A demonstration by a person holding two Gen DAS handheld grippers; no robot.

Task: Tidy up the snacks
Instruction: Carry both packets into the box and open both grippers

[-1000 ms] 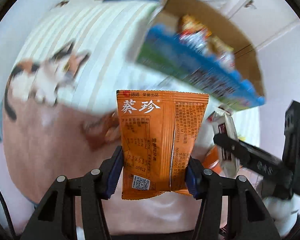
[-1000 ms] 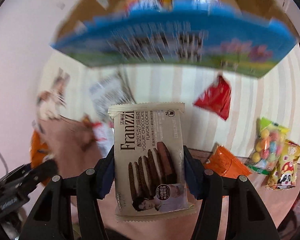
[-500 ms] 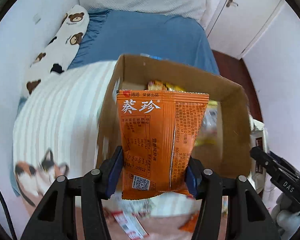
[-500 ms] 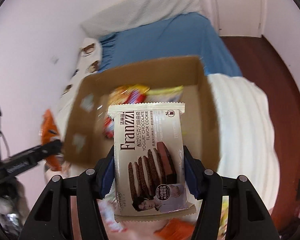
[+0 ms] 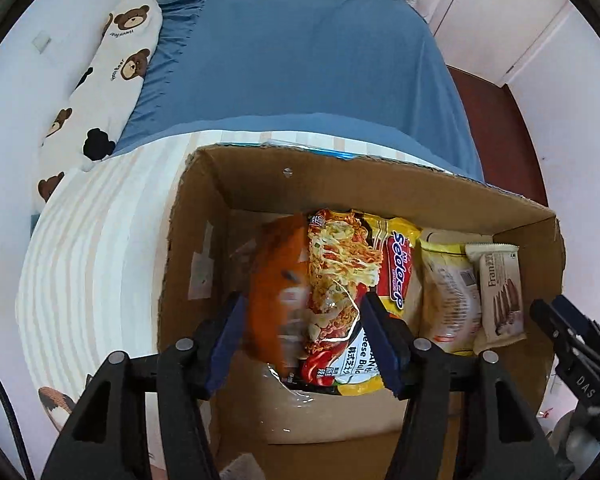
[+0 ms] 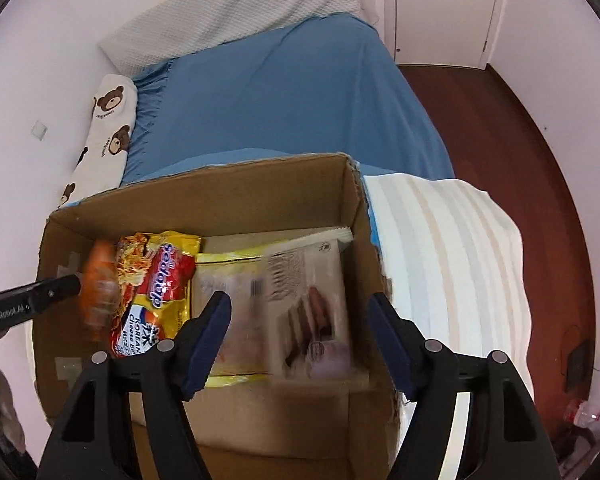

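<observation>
Both grippers are pointing down into the box [image 5: 204, 216], and both have just been opening. The left gripper [image 5: 300, 332] is standing apart from the orange packet [image 5: 276, 280], a blur dropping free between its pads. The right gripper [image 6: 300, 332] is gaping wide, its Franzzi cookie pack [image 6: 312, 300] blurred below, clear of the pads — "Franzzi" is legible in the left view. Between them are lying a Sedaap noodle pack [image 5: 352, 276], reading "Korean Cheese Buldak", and a yellow bag [image 5: 448, 292]. The box is sitting on a striped blanket [image 6: 452, 248] over a blue bed [image 6: 284, 100]; a bear-print pillow [image 5: 112, 64] is lying along the wall.
</observation>
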